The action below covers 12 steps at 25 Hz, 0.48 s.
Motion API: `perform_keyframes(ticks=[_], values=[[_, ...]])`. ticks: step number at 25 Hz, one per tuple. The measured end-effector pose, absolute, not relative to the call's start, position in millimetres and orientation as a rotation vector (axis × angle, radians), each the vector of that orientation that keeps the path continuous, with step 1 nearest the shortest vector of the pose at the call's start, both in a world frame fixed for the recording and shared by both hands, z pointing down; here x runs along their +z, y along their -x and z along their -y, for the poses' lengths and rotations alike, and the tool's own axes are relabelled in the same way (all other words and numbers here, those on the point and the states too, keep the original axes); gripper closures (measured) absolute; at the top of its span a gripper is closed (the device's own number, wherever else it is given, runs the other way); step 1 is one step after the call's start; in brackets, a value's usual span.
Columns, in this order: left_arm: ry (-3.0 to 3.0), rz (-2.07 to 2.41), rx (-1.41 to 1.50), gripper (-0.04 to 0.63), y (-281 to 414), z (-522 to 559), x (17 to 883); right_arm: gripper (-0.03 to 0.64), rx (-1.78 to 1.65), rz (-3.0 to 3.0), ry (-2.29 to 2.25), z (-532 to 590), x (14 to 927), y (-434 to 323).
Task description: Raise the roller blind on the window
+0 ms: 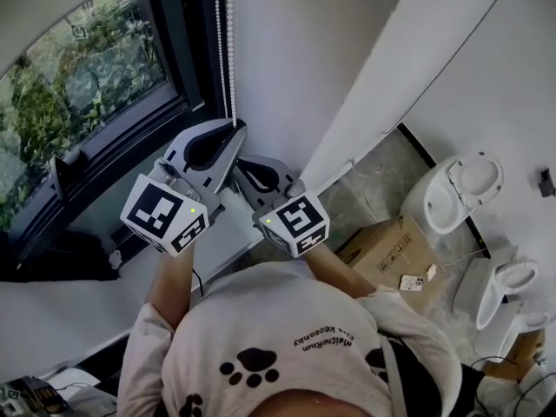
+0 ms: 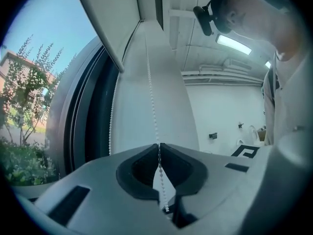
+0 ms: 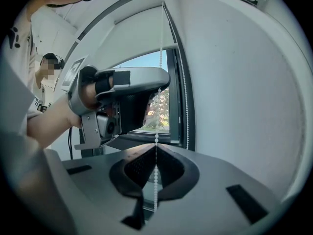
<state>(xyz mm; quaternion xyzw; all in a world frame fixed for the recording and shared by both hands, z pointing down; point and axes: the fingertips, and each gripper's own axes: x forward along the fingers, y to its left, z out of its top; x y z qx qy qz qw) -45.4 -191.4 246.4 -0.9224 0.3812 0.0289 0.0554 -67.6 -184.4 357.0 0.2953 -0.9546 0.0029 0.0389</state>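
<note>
A white bead chain (image 1: pixel 231 50) hangs down the wall beside the window (image 1: pixel 78 76). My left gripper (image 1: pixel 233 129) is the upper one and is shut on this chain; in the left gripper view the beads (image 2: pixel 151 97) run down between the closed tips (image 2: pixel 159 145). Just below it, my right gripper (image 1: pixel 246 165) is shut on the same strand (image 3: pixel 160 43), which is pinched at its tips (image 3: pixel 156 146). The left gripper (image 3: pixel 161 82) shows above it there. A second strand (image 2: pixel 111 126) hangs by the dark frame. The pale roller blind (image 2: pixel 110 18) covers the window's upper part.
White window sill (image 1: pixel 95 294) below the grippers. To the right on the floor are a cardboard box (image 1: pixel 388 248) and white toilets (image 1: pixel 460 189). The white wall (image 1: pixel 304 50) stands close behind the chain. Another person (image 3: pixel 49 65) stands far left in the right gripper view.
</note>
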Motion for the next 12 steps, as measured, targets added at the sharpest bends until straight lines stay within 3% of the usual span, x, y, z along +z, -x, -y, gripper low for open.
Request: perform_keyframes(ticks=[12], values=[[2.89, -1.186, 0.152, 0.58, 51, 189, 279, 0.607, 0.073, 2.868, -0.89, 183, 389, 73]])
